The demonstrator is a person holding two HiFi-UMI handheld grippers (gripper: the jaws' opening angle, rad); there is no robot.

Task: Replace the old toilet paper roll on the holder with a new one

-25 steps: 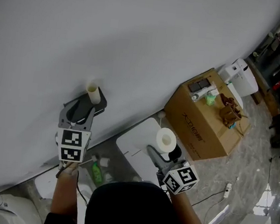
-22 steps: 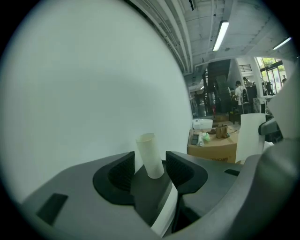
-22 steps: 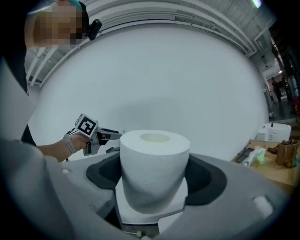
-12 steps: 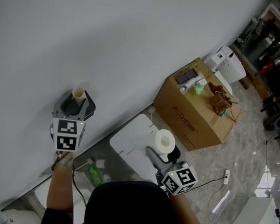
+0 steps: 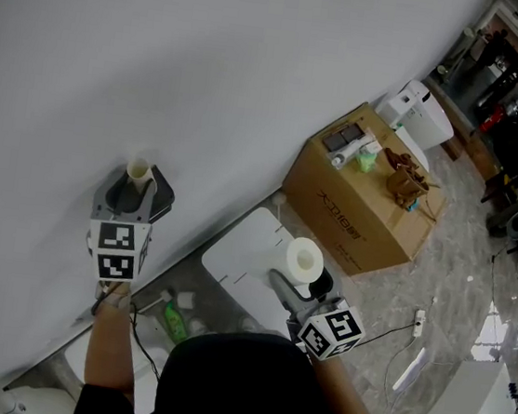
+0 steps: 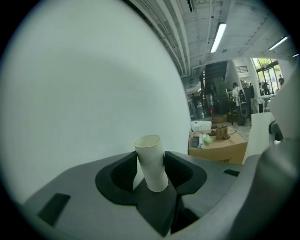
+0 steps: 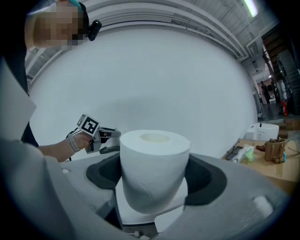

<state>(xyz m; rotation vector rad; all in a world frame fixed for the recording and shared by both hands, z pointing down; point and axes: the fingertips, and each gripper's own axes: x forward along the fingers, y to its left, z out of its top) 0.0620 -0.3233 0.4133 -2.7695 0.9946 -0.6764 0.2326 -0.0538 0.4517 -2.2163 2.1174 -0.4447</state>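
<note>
Head view takes in both at once: the left gripper (image 5: 137, 185) is far up against the white wall (image 5: 220, 65), and the right gripper (image 5: 302, 274) is nearer, left of a cardboard box (image 5: 362, 209). Left gripper view shows more: its jaws, just closing further, pinch a tilted empty cardboard tube (image 6: 151, 161). Right gripper view shows its jaws clamping the upright new toilet paper roll (image 7: 153, 168).

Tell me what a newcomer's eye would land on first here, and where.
The full white toilet paper roll stands clamped in the right gripper, low at centre of the head view. By the bare white wall, the left gripper grips an empty beige cardboard tube, its fingers having just closed further on it. A brown cardboard box sits on the floor at right.
</note>
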